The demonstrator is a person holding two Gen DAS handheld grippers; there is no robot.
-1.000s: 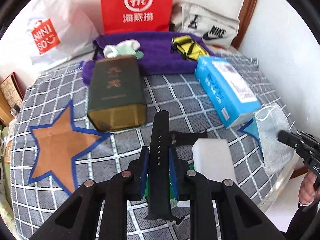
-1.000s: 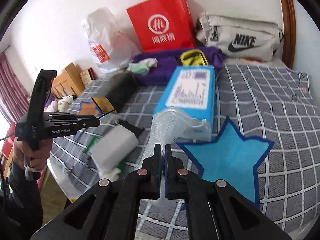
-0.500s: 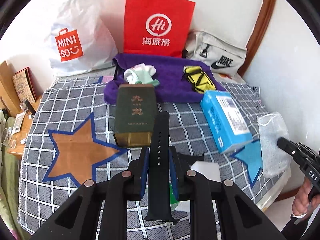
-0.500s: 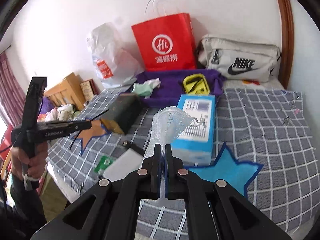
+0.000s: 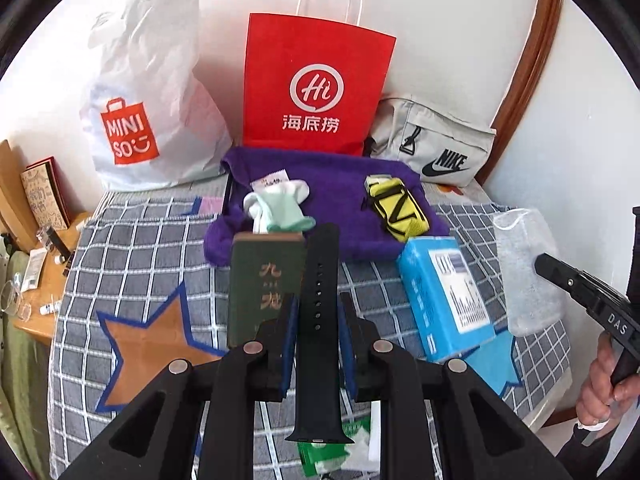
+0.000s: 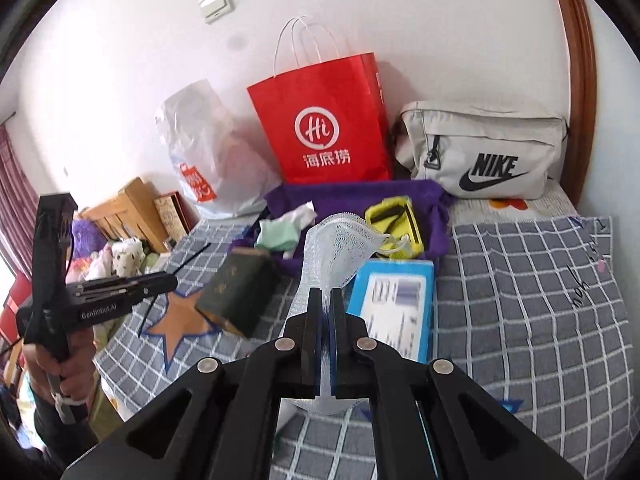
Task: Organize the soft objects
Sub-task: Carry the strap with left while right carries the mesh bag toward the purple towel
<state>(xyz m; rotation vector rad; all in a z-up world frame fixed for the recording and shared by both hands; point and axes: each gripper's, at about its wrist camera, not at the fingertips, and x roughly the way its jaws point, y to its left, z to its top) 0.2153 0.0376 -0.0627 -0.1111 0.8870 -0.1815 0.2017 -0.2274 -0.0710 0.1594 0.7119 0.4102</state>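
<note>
Low in the left wrist frame, the left gripper (image 5: pixel 317 322) pinches a black watch strap (image 5: pixel 318 320) upright; low in the right wrist frame, the right gripper (image 6: pixel 325 344) is pressed onto a white mesh pouch (image 6: pixel 334 252). Both items likely belong on the purple towel (image 5: pixel 336 184) at upper centre, so carry each high over the green box (image 5: pixel 262 280) and blue box (image 5: pixel 444 296). The strap's lower end and the pouch's bottom are hidden behind the fingers.

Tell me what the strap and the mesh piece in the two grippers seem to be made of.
Strap: probably matte black silicone or rubber; smooth, with punched holes, like a watch band. Mesh piece: thin white netting, likely synthetic; it is see-through, with a woven grid.
</note>
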